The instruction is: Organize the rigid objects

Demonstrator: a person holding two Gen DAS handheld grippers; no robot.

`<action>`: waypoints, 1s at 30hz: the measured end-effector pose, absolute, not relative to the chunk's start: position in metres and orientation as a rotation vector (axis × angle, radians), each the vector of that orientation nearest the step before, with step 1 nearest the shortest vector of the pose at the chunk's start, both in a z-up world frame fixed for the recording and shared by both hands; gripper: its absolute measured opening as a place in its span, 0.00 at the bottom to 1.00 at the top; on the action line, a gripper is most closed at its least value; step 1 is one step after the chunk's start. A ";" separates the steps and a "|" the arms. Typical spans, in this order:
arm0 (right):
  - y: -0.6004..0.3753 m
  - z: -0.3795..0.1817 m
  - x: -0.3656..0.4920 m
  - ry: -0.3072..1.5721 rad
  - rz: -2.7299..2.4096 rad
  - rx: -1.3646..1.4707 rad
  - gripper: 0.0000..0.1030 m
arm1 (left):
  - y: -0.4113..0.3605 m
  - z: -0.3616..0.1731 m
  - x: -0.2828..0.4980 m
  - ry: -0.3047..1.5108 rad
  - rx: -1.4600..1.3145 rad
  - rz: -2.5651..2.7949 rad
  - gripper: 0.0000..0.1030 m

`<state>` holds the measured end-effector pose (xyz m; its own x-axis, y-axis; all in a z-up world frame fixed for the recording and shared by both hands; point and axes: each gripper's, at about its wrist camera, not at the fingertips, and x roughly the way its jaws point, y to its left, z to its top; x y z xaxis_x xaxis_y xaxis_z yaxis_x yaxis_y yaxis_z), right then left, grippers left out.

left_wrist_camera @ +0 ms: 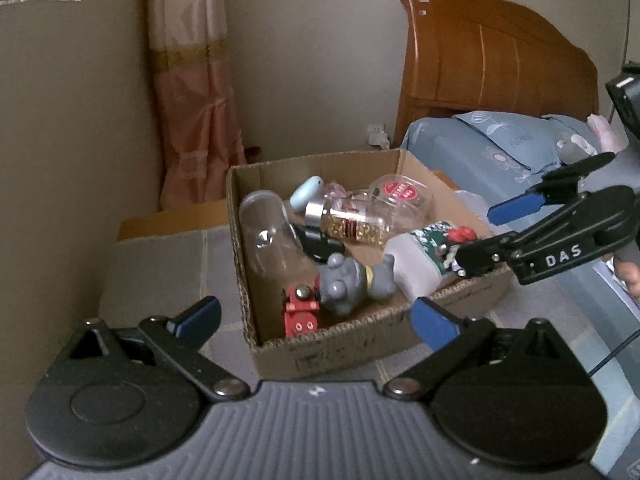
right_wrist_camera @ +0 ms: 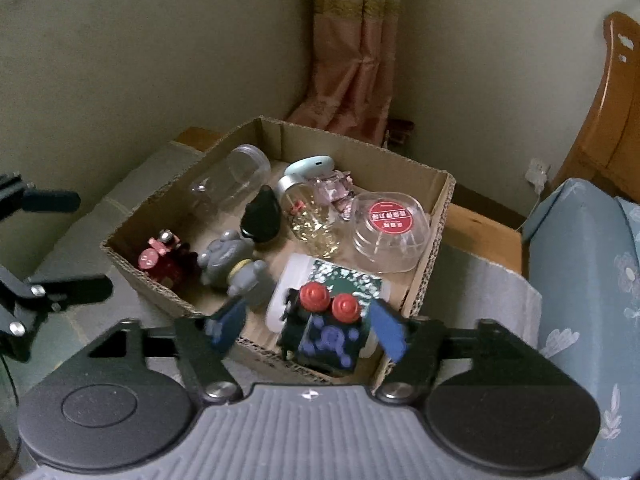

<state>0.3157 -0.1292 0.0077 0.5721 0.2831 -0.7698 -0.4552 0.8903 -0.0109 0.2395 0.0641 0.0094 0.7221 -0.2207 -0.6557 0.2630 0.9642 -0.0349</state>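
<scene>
A cardboard box (left_wrist_camera: 332, 350) (right_wrist_camera: 436, 216) holds several rigid objects: a grey figure (left_wrist_camera: 352, 280) (right_wrist_camera: 232, 260), a red toy train (left_wrist_camera: 300, 312) (right_wrist_camera: 164, 260), a clear jar (left_wrist_camera: 272, 236) (right_wrist_camera: 232, 180), a glitter bottle (left_wrist_camera: 352, 224) (right_wrist_camera: 312, 220), a white bottle with a green label (left_wrist_camera: 412, 264) (right_wrist_camera: 340, 280) and a clear lidded container (left_wrist_camera: 404, 200) (right_wrist_camera: 390, 232). My right gripper (right_wrist_camera: 308, 328) (left_wrist_camera: 494, 224) is open over the box's near corner; a dark toy block with red knobs (right_wrist_camera: 324, 332) sits between its fingers. My left gripper (left_wrist_camera: 316, 316) is open and empty before the box.
The box stands on a grey cloth-covered surface (left_wrist_camera: 160, 264) (right_wrist_camera: 480, 292). A bed with blue bedding (left_wrist_camera: 480, 152) (right_wrist_camera: 592, 280) and a wooden headboard (left_wrist_camera: 480, 48) lies to the right. A pink curtain (left_wrist_camera: 192, 100) hangs in the corner.
</scene>
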 end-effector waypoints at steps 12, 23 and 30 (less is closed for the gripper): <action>-0.130 0.024 0.285 0.843 0.367 -0.156 1.00 | 0.054 0.023 0.211 0.652 0.099 -0.200 0.98; -0.134 0.018 0.231 0.882 0.139 -0.063 1.00 | 0.039 0.025 0.189 0.728 0.085 -0.012 0.98; -0.135 0.019 0.195 0.846 0.071 0.015 1.00 | 0.033 0.029 0.172 0.760 0.051 0.017 0.98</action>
<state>0.1955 -0.1355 0.0194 0.6611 0.0687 -0.7472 -0.0571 0.9975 0.0412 0.1724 0.0329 0.0291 0.7247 0.0338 -0.6882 0.0031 0.9986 0.0523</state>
